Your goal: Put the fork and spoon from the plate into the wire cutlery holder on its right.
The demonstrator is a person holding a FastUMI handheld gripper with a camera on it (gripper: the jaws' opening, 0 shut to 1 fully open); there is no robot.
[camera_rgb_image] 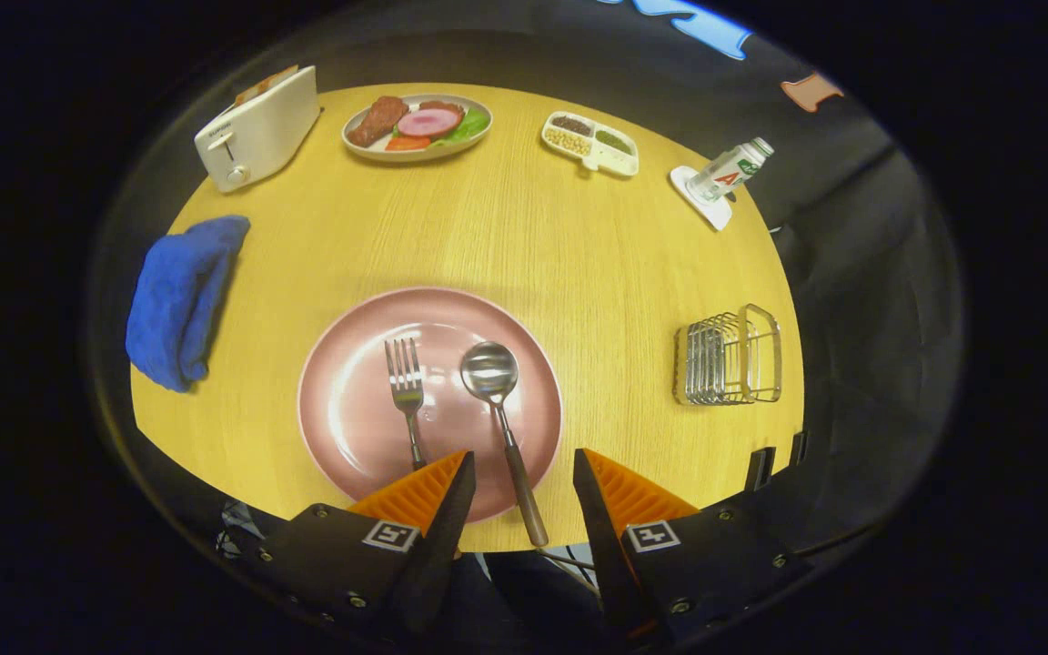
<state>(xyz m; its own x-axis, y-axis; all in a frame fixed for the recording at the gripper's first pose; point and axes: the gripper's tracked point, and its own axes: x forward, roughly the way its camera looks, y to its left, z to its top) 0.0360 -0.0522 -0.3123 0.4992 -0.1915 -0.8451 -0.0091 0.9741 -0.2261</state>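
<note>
Gripper spread wide, holding nothing, hanging above the near rim of the plate. Spoon handle runs in the gap between the fingers, nearer the left finger, its end past the plate rim and over the table edge; fingers look clear of it. Spoon bowl lies just ahead of the fingers, near plate centre. Fork lies beside the spoon on its left, tines pointing away, its handle end hidden behind the left fingertip. Fork and spoon roughly parallel, apart from each other, both on the plate.

Holder, wire, sits ahead and off to the right of the right finger, well apart from the plate, close to the table's right edge; no cutlery in it.

Blue cloth bunched ahead-left, at the table's left edge.

Far beyond: toaster far left, food plate with meat and greens straight ahead, divided tray with small beans or grains to its right, bottle tilted on a white coaster far right
</note>
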